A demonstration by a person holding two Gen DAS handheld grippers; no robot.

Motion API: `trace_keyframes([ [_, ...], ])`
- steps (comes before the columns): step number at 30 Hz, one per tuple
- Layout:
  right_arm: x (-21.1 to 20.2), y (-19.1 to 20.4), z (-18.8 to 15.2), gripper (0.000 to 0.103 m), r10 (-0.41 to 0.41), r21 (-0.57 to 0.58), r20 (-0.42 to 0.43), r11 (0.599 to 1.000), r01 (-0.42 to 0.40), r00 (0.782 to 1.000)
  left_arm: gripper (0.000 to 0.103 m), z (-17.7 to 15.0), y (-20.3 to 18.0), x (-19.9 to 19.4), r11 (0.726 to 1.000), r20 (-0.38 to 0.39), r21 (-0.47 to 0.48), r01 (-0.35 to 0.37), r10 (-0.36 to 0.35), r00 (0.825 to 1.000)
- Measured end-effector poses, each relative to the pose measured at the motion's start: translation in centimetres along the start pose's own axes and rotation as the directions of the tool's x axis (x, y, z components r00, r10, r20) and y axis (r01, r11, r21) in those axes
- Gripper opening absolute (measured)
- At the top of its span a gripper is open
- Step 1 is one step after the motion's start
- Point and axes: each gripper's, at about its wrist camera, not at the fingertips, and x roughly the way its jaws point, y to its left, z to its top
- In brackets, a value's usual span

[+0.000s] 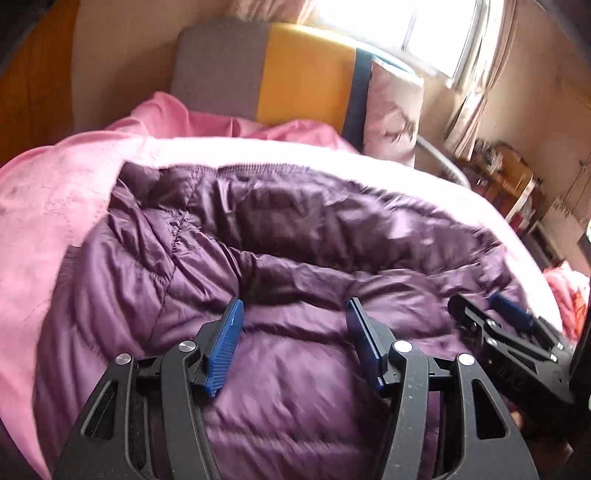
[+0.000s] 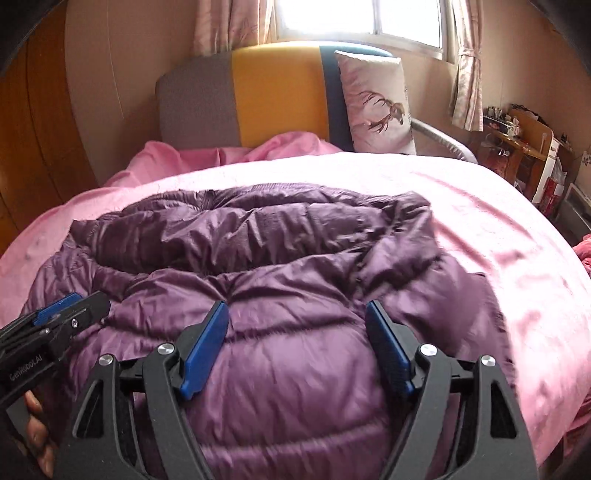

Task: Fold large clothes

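Left tongs spread wide over purple jacket, right tongs alongside, likewise spread

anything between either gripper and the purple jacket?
Nothing visible. The left gripper and right gripper are both open directly over the purple puffer jacket, which lies uncovered on the pink bedspread. Whether the fingers touch the fabric can't be told.

Pretty bright in here, daylight blasting through the window behind pink floral curtains; bed in pink sheets, grey-yellow-navy headboard, deer pillow, wood wardrobe left, cluttered shelf right.
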Motion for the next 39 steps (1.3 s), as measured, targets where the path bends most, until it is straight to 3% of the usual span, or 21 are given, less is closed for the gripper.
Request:
trace_keyframes([
  [6, -3.8, -3.3, -2.1, 0.081, -0.050, 0.039, 0.026, 0.998, 0.049, 0.998, 0.058, -0.9, -2.6, -1.8, 0.998, 0.031, 0.064, 0.029, -0.031, 0.999],
  [9, -4.0, -4.8, -3.1, 0.081, -0.069, 0.068, 0.008, 0.995, 0.069, 0.998, 0.058, -1.1, -3.2, -1.1, 0.996, 0.007, 0.085, 0.031, -0.032, 0.999],
  [14, -2.5, -6.9, -5.0, 0.087, -0.030, 0.146, -0.049, 0.989, 0.037, 0.998, 0.058, -1.9, -3.3, 1.0, 0.992, -0.047, 0.129, 0.012, -0.006, 0.999],
  [22, -2.5, -7.2, -6.1, 0.090, -0.015, 0.157, -0.034, 0.987, 0.020, 0.999, 0.058, -2.3, -3.5, 1.4, 0.988, -0.055, 0.152, -0.009, 0.018, 0.998],
  [26, -2.5, -7.5, -6.1, 0.091, -0.006, 0.164, -0.030, 0.986, 0.011, 1.000, 0.059, -2.3, -3.8, 0.8, 0.987, -0.046, 0.157, -0.022, 0.030, 0.999],
  [30, -2.6, -7.5, -6.1, 0.092, -0.003, 0.169, -0.029, 0.986, 0.008, 1.000, 0.066, -2.1, -3.9, -0.2, 0.988, -0.032, 0.151, -0.017, 0.022, 0.999],
  [35, -2.6, -7.7, -5.8, 0.092, 0.001, 0.174, -0.034, 0.985, 0.005, 0.999, 0.066, -2.0, -3.3, -1.8, 0.989, -0.001, 0.149, -0.020, 0.020, 1.000],
  [39, -2.6, -8.3, -5.2, 0.095, 0.028, 0.187, -0.052, 0.982, -0.018, 0.998, 0.066, -1.5, -0.7, -4.2, 0.998, 0.067, 0.062, -0.029, 0.024, 0.997],
])
